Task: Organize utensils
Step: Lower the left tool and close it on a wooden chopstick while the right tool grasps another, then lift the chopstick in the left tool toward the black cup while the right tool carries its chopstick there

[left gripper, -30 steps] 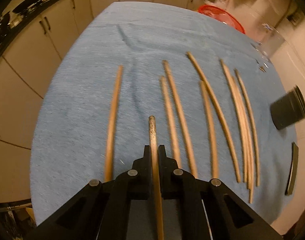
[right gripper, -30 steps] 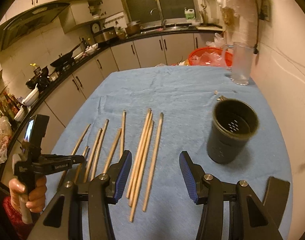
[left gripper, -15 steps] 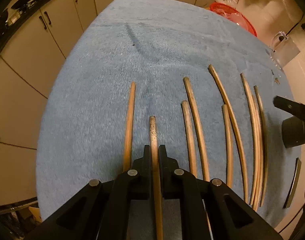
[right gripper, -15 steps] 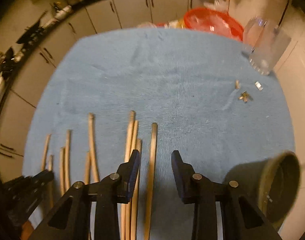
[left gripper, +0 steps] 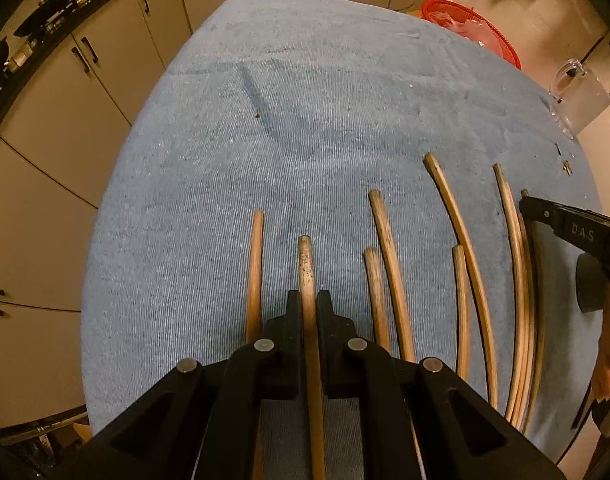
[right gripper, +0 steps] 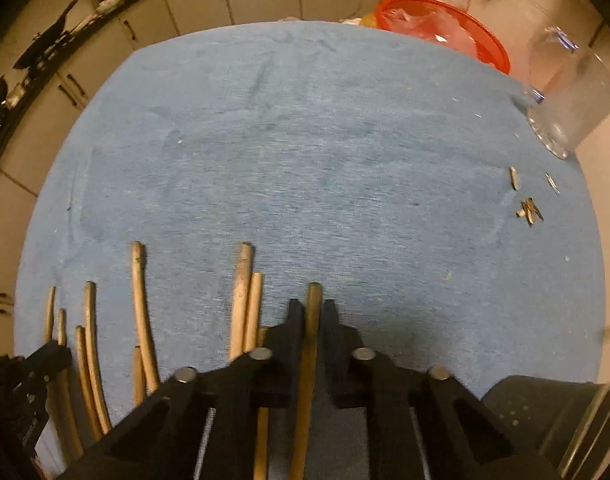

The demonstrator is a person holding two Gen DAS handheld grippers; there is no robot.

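Note:
Several wooden chopsticks lie side by side on a blue cloth. My left gripper is shut on one chopstick, whose tip sticks out past the fingers. My right gripper is shut on the rightmost chopstick of the row. Other chopsticks lie to its left. A black perforated utensil holder lies low at the right of the right wrist view. The right gripper also shows at the right edge of the left wrist view.
A clear glass pitcher and a red basket stand at the cloth's far right. Small metal bits lie near the pitcher. Kitchen cabinets run past the table's left and far edges.
My right gripper came down over the rightmost chopstick and its jaws closed on it. The left gripper kept its hold on its chopstick and drew back a little.

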